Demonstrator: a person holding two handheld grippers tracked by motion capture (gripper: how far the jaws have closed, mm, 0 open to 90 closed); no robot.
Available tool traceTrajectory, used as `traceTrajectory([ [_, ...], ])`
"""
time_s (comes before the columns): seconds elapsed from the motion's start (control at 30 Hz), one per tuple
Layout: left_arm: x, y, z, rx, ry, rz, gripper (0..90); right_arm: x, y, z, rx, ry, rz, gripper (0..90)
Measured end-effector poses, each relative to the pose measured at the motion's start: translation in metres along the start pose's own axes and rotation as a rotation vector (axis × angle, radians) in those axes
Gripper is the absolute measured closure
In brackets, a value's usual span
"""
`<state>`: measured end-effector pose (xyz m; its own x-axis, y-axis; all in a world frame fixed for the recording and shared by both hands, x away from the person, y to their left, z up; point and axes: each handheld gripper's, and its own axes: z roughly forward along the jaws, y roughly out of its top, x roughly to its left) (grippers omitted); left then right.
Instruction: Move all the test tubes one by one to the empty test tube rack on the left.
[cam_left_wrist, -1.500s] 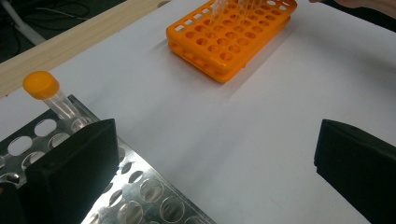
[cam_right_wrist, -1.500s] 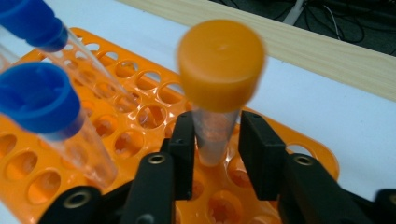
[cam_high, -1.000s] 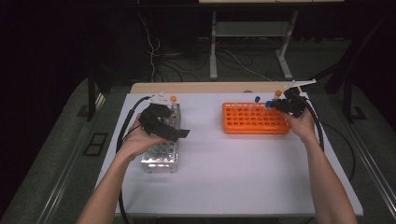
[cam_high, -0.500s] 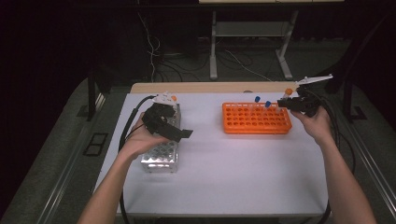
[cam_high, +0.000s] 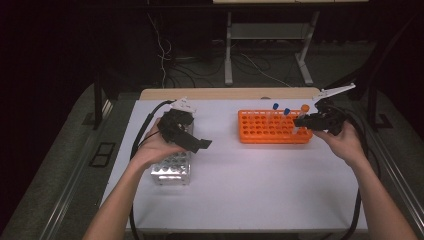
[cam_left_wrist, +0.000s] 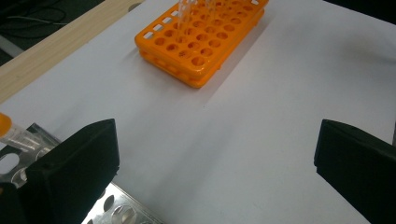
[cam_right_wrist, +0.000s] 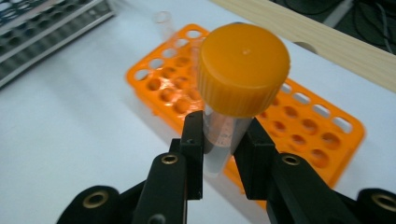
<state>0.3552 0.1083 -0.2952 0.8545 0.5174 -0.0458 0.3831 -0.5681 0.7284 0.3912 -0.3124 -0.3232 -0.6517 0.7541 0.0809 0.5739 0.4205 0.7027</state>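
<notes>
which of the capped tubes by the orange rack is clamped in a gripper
The orange-capped tube, clamped in the right gripper at the rack's right end; the two blue-capped tubes stand free in the rack.

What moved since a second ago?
The right gripper, shut on the orange-capped tube, drew back to the right, off the orange rack toward its right end. The left gripper stayed open over the clear rack.

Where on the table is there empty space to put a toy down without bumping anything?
The widest bare patch is the white table in front, nearer the person than the orange rack and the metal rack. A narrower strip lies between the two racks. It is crowded at the orange rack's right end, where the right gripper holds an orange-capped tube.
</notes>
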Motion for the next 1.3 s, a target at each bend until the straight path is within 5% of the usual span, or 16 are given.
traceTrajectory([
  [0.4,-0.012,0.017,0.004,0.027,-0.034,0.063,0.0,0.054,0.010,0.009,0.038,0.116,-0.156,73.6],
  [0.97,-0.031,0.042,0.016,0.085,-0.089,0.169,2.5,0.112,0.019,0.034,0.091,0.272,-0.302,73.6],
  [1.3,-0.041,0.042,0.024,0.126,-0.148,0.224,13.8,0.146,0.022,0.051,0.116,0.336,-0.380,73.6],
])
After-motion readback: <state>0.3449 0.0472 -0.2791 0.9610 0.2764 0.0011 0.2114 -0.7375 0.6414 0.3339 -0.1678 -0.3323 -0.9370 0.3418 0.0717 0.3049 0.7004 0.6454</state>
